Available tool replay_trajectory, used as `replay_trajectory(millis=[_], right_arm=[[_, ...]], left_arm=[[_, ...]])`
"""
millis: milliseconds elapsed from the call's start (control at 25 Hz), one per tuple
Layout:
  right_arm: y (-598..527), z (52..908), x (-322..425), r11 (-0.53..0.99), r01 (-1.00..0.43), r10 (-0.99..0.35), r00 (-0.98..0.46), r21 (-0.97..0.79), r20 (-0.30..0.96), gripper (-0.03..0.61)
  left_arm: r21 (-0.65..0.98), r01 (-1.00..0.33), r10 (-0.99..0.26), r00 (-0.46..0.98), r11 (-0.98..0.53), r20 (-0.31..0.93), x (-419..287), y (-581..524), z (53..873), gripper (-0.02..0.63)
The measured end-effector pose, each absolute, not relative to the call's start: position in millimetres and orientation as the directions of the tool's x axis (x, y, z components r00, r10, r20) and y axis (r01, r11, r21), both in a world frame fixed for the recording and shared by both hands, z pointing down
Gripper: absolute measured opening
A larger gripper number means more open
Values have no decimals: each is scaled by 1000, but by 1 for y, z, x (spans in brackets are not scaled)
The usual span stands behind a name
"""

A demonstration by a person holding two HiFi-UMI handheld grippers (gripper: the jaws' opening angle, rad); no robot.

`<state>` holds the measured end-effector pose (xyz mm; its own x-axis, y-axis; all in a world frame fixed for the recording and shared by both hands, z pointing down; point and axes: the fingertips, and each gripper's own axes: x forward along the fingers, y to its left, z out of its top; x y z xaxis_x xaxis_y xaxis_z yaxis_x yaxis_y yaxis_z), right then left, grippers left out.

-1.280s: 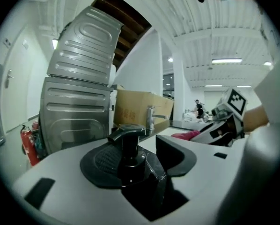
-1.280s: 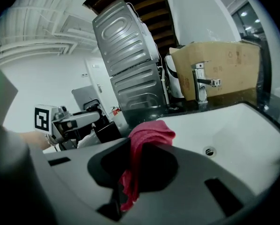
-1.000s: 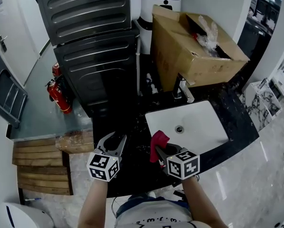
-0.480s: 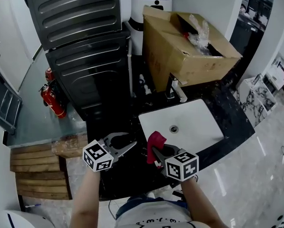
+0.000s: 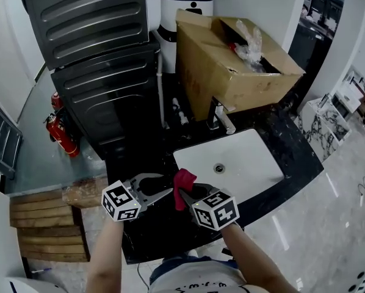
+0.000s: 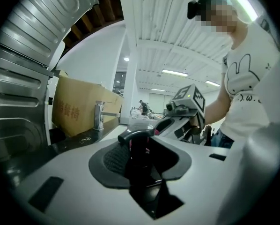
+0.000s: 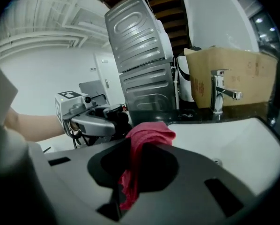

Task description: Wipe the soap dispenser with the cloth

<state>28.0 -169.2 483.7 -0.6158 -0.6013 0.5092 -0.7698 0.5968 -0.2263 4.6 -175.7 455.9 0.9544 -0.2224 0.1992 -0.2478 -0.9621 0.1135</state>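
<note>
A black soap dispenser (image 6: pixel 139 146) with a pump head stands between the jaws of my left gripper (image 5: pixel 163 185). Those jaws are opening slightly, and the pads still look pressed on the bottle. In the head view the left gripper points right, over the dark counter's front. My right gripper (image 5: pixel 185 194) is shut on a red cloth (image 5: pixel 184 183), whose bunched end sticks out of the jaws right next to the left gripper's tips. From the right gripper view the cloth (image 7: pixel 147 137) hangs in front, and the left gripper (image 7: pixel 107 118) with the dispenser's dark top (image 7: pixel 113 111) is just beyond it.
A white sink (image 5: pixel 249 170) with a chrome faucet (image 5: pixel 218 116) sits in the black counter (image 5: pixel 292 157) to the right. Behind it stands an open cardboard box (image 5: pixel 231 66). A grey ribbed metal unit (image 5: pixel 91 60) rises at the left, a fire extinguisher (image 5: pixel 59 133) and wooden slats (image 5: pixel 42 224) below it.
The left gripper has swung from pointing up-right to pointing right, toward the right gripper. The right gripper with the cloth has shifted left, so the two now nearly meet.
</note>
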Motion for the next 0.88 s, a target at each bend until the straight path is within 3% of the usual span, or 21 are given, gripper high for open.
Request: replay_trajectory(millis=[40,120,240,400,560,760,880], right_arm=[[-169,484,28,592,-771,-600,-617,-236,510,49],[-169,483,28,587,-770,-596,-619,-249,511,49],[-170,483,28,581,-773,-594,-617,-256,517,49],[-170,483,28,564,-770,-595,-629,-297,500,49],[-169,482,39,503,-776,-630,-631,-381,453,49],[-168,482,70,425,-815,-687,-573,-393,446,49],[-166,481,89,387,-829,-713,-546,-403,439,49]], left_arm=[[108,-276,-250,946,-955,209,5,-176,457,159],[95,-374,-345,909,-922,232,0,-180,462,295],[82,-563,-539,817,-822,205,-16,-187,460,304],[110,-715,-700,699,-690,149,-24,-176,447,296],[101,-854,-832,521,-511,191,-23,-177,450,227],[86,-939,-914,343,-332,215,-17,-186,451,215],[46,-973,-939,231,-227,255,-19,-193,456,173]])
